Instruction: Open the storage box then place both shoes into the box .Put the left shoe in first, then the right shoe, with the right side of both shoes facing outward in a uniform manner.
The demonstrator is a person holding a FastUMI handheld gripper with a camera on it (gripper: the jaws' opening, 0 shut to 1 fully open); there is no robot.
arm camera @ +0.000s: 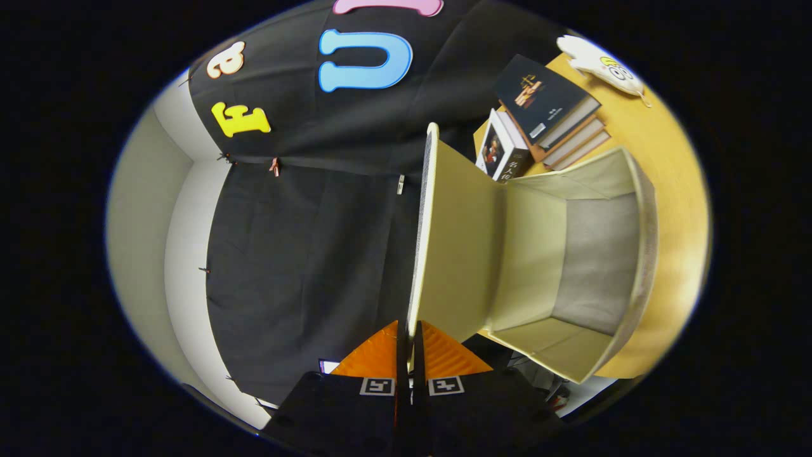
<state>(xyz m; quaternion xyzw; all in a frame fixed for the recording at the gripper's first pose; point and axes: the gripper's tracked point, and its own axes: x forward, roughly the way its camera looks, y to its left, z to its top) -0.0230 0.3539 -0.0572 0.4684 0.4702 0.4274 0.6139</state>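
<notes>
Lid pinched between fingers, raised beside the open box on the table, with stacked books beyond.

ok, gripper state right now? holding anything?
Gripper: shut on the lid of the storage box, both fingers pinching the lid's edge; lid is lifted, box is open.
</notes>
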